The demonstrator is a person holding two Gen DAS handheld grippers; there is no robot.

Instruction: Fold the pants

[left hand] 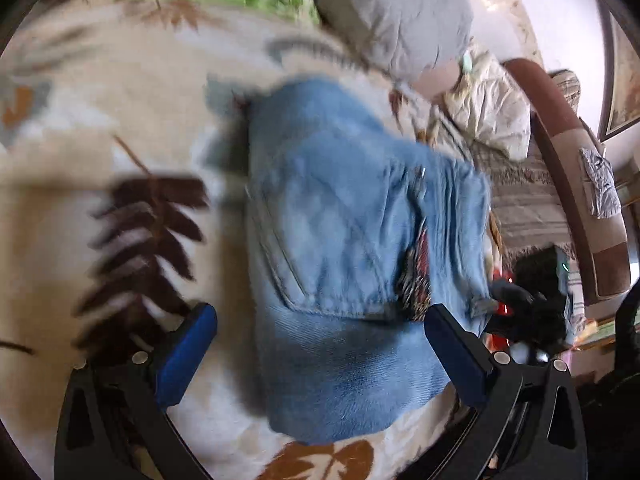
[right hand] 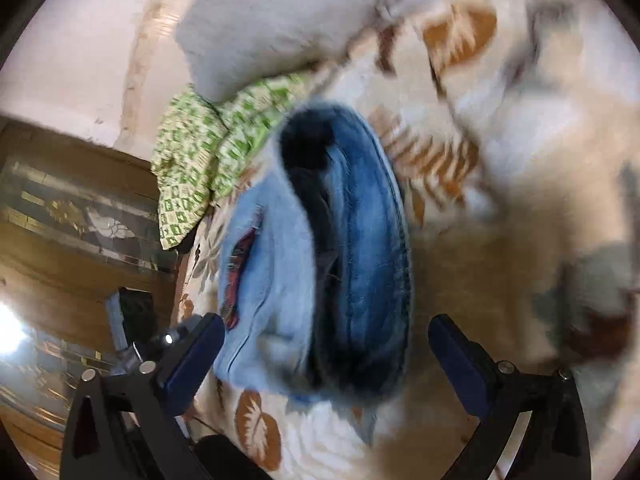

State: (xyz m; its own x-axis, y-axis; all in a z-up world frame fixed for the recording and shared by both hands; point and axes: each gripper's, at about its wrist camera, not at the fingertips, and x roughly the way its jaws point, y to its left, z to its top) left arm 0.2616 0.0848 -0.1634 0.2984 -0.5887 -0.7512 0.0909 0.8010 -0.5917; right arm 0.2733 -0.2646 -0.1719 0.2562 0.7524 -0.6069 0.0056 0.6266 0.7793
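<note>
A bed [left hand: 120,128] covered with a cream blanket printed with brown leaves carries everything. The folded blue jeans [left hand: 344,240] lie on it, near the middle. Behind the jeans a grey pillow [left hand: 392,12] rests on the blanket, and a green patterned pillow [right hand: 200,152] lies beside the grey one.

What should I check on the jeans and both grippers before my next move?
1. Left gripper open, nothing held: ok.
2. Right gripper open, nothing held: ok.
3. Jeans lying folded on the leaf-print blanket: ok, they form a compact bundle.
4. Fold edges aligned: cannot tell, both views are motion-blurred.
5. Jeans clear of the grey pillow: ok in the left wrist view.
6. Bundle closed: not ok, the right wrist view shows the layers gaping.
</note>
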